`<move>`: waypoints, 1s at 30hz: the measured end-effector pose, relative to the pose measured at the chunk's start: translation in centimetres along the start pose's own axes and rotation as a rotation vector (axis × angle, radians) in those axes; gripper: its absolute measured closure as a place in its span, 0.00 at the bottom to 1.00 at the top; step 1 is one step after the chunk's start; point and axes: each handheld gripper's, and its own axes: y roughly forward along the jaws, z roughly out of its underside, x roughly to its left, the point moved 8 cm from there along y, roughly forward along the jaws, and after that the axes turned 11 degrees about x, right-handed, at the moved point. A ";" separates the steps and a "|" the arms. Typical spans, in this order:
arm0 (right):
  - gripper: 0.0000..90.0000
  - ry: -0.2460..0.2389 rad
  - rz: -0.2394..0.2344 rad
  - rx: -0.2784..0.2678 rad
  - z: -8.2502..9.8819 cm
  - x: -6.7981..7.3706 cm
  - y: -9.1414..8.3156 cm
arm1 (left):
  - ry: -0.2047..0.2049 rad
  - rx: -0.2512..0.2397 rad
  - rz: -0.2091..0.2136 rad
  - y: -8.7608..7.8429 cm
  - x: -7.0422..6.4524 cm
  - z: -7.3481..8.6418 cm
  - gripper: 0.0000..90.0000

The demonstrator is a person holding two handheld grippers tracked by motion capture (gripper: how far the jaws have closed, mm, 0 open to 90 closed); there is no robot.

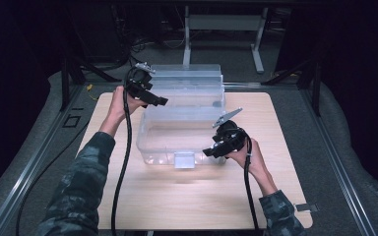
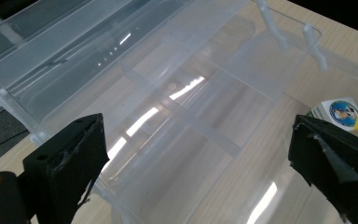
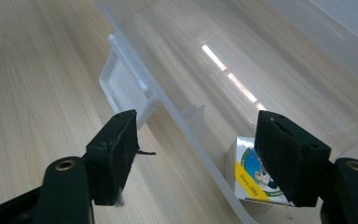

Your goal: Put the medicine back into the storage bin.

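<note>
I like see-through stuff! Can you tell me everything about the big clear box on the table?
The clear box looks like thin see-through plastic, rectangular with rounded corners. Its lid is swung open and stands up behind it. A small latch tab hangs on the front wall. The box sits flat on the wooden table. Inside, in a front corner, lies a small carton with a round picture. The right gripper straddles the front rim with its jaws apart; whether they touch the rim is unclear.
</note>
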 end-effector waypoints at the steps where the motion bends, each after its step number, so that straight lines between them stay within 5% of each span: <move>1: 0.33 0.000 0.000 0.000 0.0 0.0 0.0 | 0.000 0.000 0.000 0.0 0.0 0.0 0.06; 9: 0.35 -0.007 -0.006 0.006 -0.1 0.0 0.2 | -0.005 -0.009 -0.010 1.5 1.6 -1.8 0.10; 16: 0.37 -0.006 -0.001 0.012 0.1 -0.1 0.3 | -0.014 0.040 -0.004 4.5 2.5 -2.7 0.17; 30: 0.41 -0.006 -0.004 0.021 0.4 0.1 1.4 | -0.009 0.060 -0.035 7.6 3.5 -3.0 0.44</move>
